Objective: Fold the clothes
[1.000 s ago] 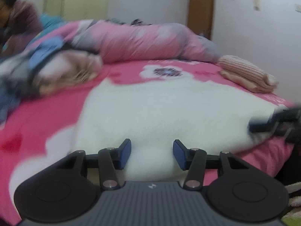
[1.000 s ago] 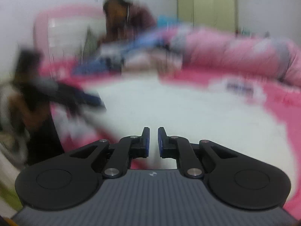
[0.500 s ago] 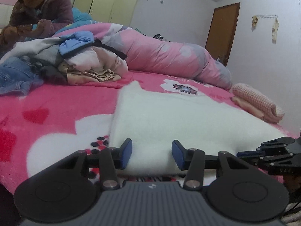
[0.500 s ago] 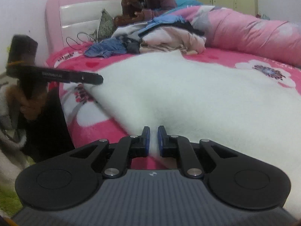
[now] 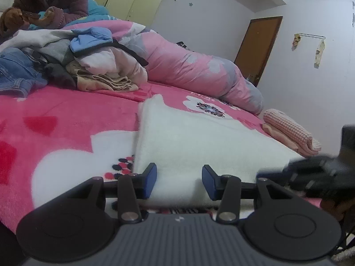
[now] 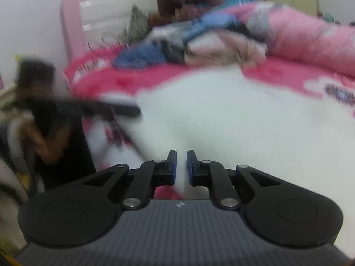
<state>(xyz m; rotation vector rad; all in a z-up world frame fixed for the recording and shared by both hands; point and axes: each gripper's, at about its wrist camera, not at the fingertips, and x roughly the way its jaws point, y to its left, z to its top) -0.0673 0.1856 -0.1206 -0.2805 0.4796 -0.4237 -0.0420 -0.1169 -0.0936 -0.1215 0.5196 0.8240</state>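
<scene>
Right wrist view was smeared by blur; the left gripper (image 6: 124, 110) at nine o'clock was only a dark streak. The right gripper (image 6: 181, 168) had its jaws nearly shut, perhaps pinching the edge of the white garment (image 6: 233, 115), though I could not tell. In the left view, the left gripper (image 5: 179, 180) stood open over that garment's near edge (image 5: 195, 141), flat and fleecy on the bed (image 5: 73, 110).
</scene>
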